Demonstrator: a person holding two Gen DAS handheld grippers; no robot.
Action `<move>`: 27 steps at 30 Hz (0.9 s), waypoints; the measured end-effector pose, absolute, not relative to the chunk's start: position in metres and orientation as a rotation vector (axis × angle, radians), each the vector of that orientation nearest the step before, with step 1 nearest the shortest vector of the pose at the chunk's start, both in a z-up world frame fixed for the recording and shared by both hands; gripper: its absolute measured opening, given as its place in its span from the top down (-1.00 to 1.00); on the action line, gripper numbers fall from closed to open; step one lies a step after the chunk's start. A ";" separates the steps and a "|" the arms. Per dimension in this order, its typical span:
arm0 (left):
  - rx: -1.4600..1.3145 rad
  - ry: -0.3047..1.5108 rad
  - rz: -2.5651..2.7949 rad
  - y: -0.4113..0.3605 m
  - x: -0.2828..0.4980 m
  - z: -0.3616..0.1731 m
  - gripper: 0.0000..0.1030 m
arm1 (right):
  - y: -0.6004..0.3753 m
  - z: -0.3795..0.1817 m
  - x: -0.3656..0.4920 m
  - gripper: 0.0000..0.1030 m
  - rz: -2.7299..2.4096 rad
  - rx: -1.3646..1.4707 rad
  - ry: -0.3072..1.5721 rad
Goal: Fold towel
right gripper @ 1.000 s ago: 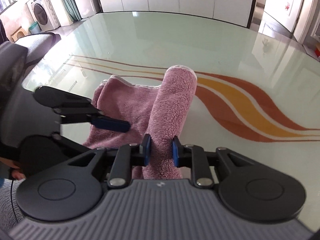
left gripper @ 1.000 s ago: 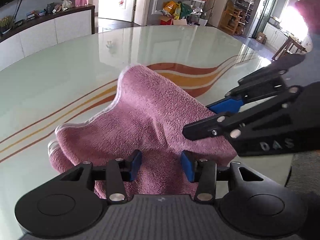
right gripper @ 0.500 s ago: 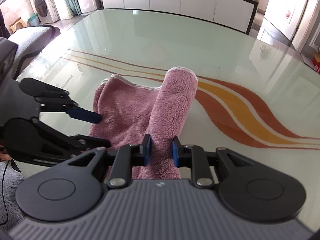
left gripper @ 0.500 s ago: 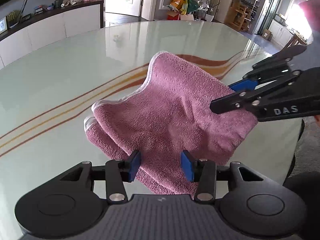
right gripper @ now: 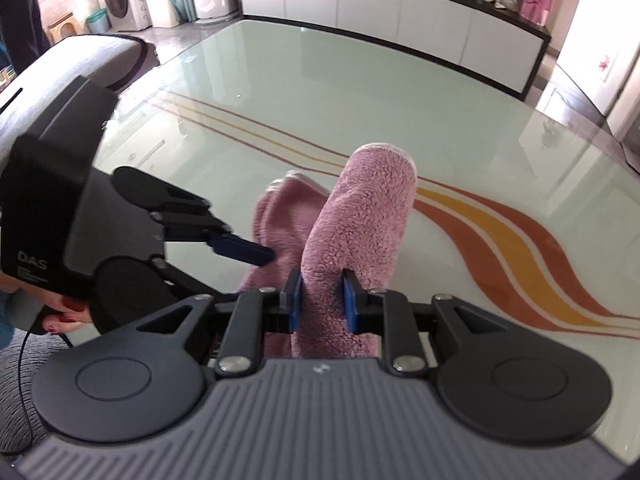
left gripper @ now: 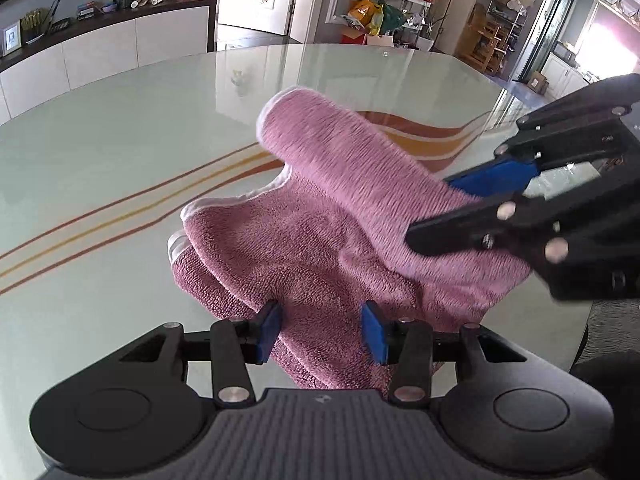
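Note:
A pink towel [left gripper: 320, 240] lies bunched on the glass table near its front edge. My right gripper [right gripper: 322, 300] is shut on a fold of the towel [right gripper: 360, 220] and holds it up as a raised roll; this gripper also shows in the left wrist view [left gripper: 472, 204]. My left gripper [left gripper: 322, 332] is open, its blue pads on either side of the towel's near part without pinching it. It shows in the right wrist view [right gripper: 240, 250] at the towel's left side.
The glass table [right gripper: 360, 92] has orange and brown wave stripes [right gripper: 500, 240]. A white sideboard [right gripper: 400, 20] stands beyond it. A grey chair [right gripper: 80, 60] is at the table's left edge.
The right gripper has lifted its fold of towel higher and swung it over the rest. The left gripper has stayed open and drawn back a little toward the towel's near edge.

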State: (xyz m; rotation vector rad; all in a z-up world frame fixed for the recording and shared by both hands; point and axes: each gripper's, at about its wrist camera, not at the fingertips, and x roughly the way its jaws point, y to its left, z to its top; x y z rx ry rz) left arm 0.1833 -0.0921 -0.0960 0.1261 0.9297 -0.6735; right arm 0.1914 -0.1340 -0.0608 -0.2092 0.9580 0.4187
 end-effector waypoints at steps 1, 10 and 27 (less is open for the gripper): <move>0.124 0.927 -0.673 -0.092 0.183 -0.096 0.07 | -0.132 -0.060 0.191 0.60 0.425 -0.208 0.957; 0.143 0.893 -0.678 -0.091 0.175 -0.102 0.08 | -0.106 -0.067 0.196 0.60 0.459 -0.227 0.987; 0.166 0.877 -0.715 -0.034 0.171 -0.067 0.07 | -0.110 -0.087 0.206 0.55 0.516 -0.190 1.053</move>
